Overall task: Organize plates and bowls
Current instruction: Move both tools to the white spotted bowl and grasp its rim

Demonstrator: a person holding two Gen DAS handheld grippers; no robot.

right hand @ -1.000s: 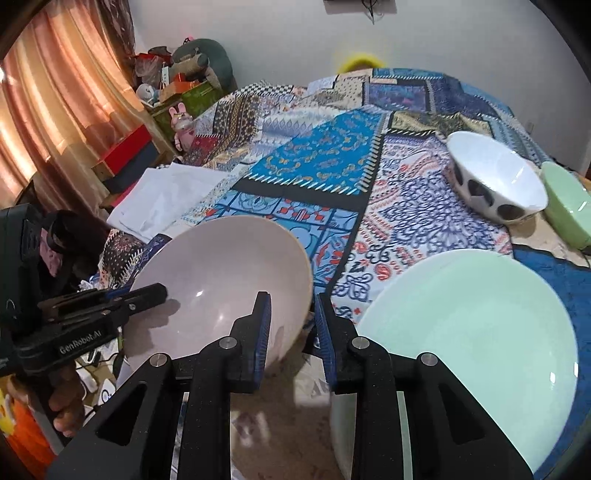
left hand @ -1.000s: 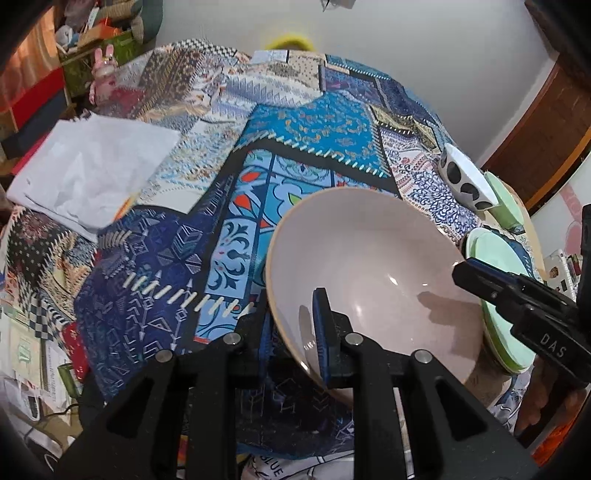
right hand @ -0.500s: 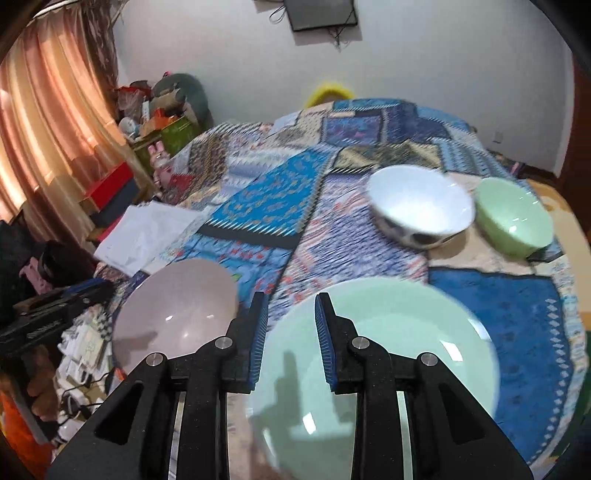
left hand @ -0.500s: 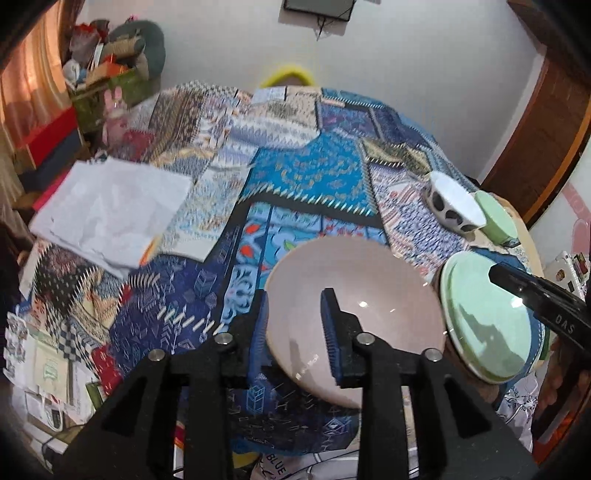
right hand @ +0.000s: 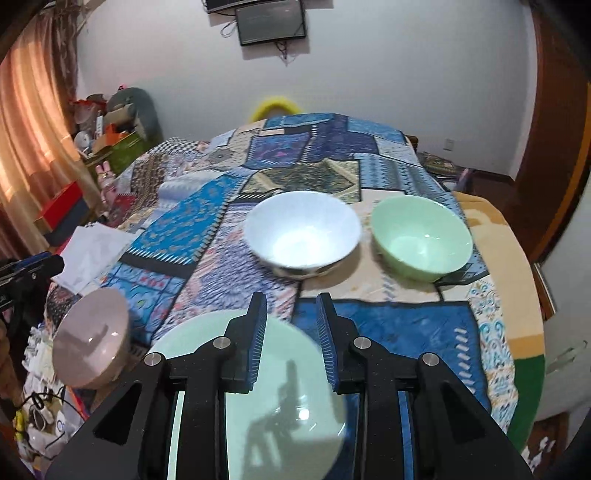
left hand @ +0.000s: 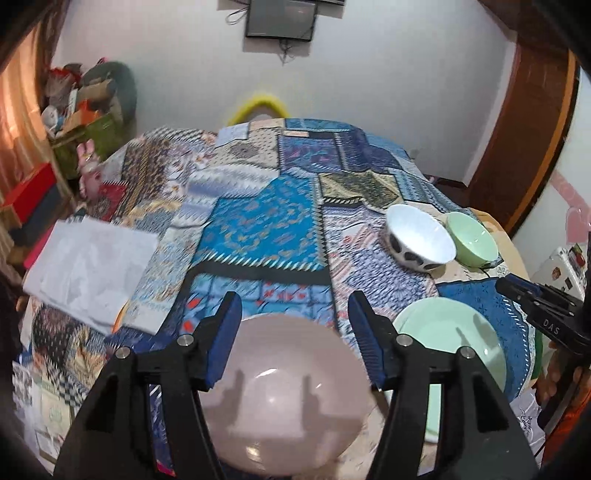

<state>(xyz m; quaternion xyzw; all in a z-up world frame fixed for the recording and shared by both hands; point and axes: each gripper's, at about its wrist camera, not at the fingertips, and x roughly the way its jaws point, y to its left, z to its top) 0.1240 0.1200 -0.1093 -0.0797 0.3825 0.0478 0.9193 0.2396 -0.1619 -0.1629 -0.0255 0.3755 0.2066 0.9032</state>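
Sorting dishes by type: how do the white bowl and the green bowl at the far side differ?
The white bowl is wider than the green bowl, and it carries dark patches outside while the green bowl is plain. The white bowl sits left of the green one. Both stand upright and empty on the cloth.

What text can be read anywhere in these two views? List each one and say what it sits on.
"DAS": white letters on the black body of the right gripper, seen at the right edge of the left wrist view.
The small printed packets and papers at the round table's near left edge are too small and blurred to read.
The pale pink bowl, the pale green plate and the wall-mounted dark screen show no lettering.
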